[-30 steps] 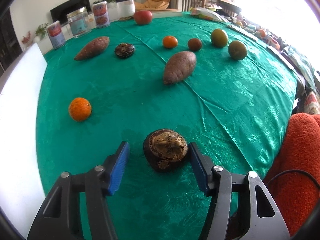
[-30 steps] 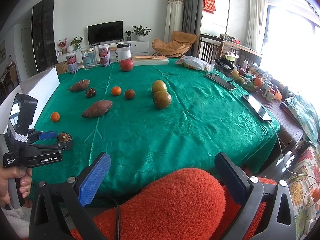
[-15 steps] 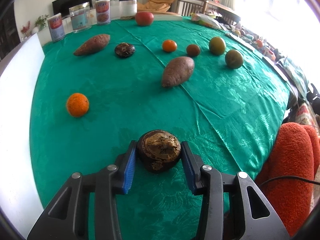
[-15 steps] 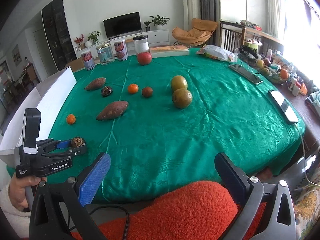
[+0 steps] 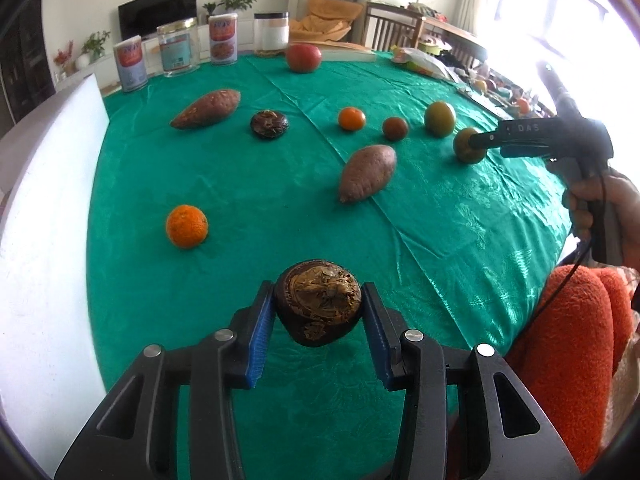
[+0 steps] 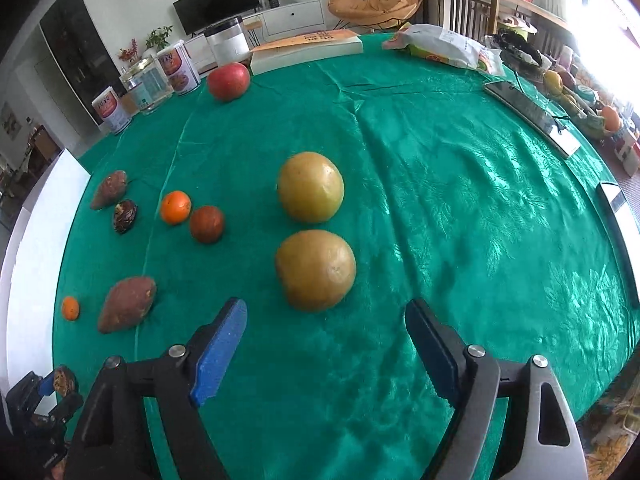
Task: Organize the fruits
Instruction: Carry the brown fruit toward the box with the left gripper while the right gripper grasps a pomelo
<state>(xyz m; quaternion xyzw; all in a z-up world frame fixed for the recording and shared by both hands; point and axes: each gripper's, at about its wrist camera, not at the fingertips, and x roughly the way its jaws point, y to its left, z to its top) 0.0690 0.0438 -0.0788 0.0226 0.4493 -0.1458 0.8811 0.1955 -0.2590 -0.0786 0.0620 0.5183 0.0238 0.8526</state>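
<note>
Right, early days: nothing looks grouped yet, apart from the two pears sitting side by side.

Your left gripper (image 5: 318,312) is closed on a dark brown fruit (image 5: 318,308); both blue pads touch its sides. It's at the near edge of the table (image 5: 240,168), and looks to be just off the cloth, though I can't be sure. My read: first pick in hand, placement not yet done.

Your right gripper (image 6: 326,336) is wide open and holds nothing. It's just short of the near pear (image 6: 315,270), which sits ahead of the jaws, not between them. Likely your next grab.

Count on the cloth:
- dark brown fruit: 2, the one you hold and another (image 5: 269,124) far left, beside a sweet potato
- sweet potatoes: 2, one far left (image 5: 206,109), one mid-table (image 5: 368,173)
- oranges: 2, one near left (image 5: 187,226), one mid-back (image 5: 351,118)
- pears: 2, near one plus the far pear (image 6: 311,187), close but apart
- small red-brown fruit: 1 (image 5: 395,128), just beside the far orange
- red apple: 1 (image 5: 303,57), at the back edge

Left to do: pair the dark fruits, oranges and sweet potatoes; place the singles. Where each group goes, I can't tell.
</note>
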